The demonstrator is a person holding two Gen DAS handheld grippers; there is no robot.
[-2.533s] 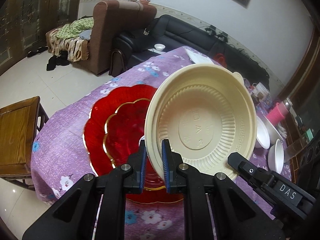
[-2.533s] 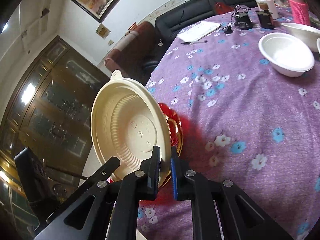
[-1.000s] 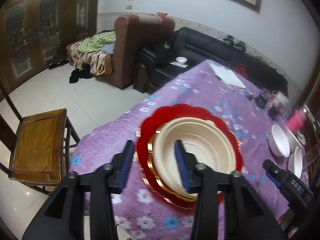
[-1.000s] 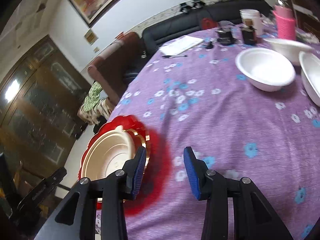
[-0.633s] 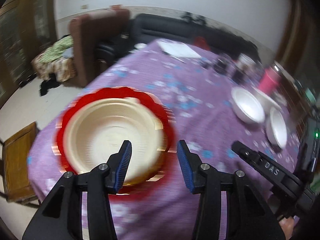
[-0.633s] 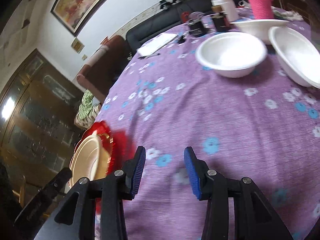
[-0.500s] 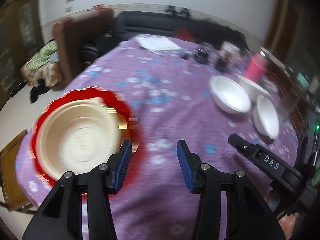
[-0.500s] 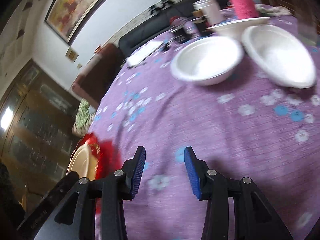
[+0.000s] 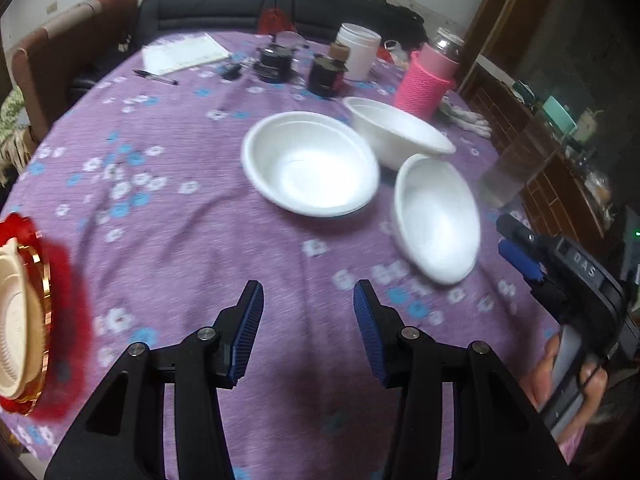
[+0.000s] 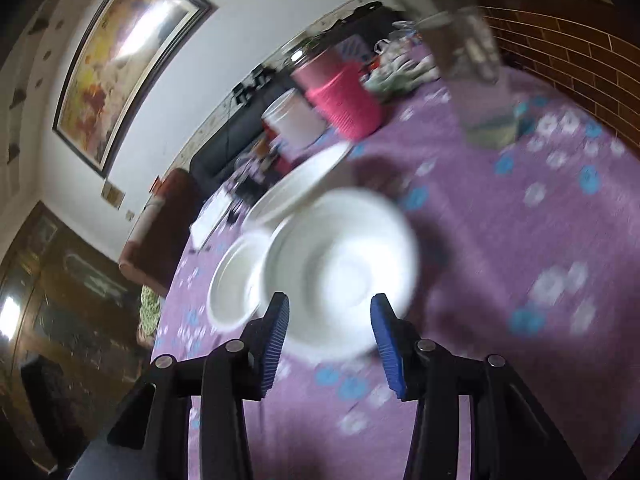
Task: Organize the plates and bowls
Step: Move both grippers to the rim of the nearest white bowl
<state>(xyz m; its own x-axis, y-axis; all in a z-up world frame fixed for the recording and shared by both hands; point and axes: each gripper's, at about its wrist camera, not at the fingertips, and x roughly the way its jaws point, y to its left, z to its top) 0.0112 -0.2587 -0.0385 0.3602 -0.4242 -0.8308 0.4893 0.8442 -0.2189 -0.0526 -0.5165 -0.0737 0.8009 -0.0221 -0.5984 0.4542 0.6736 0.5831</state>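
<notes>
The left tool (image 9: 307,328) hangs over bare purple flowered cloth on the desk (image 9: 192,240), jaws apart and empty. The right tool (image 10: 329,336) is opening its jaws, nothing between them, and points at the nearest white foam bowl (image 10: 340,272), probably to pick it up. Two more white foam bowls (image 9: 310,164) sit close behind, ready for nesting. At the desk's left edge a cream plastic plate (image 9: 18,320) already rests on a red scalloped plate (image 9: 66,320).
</notes>
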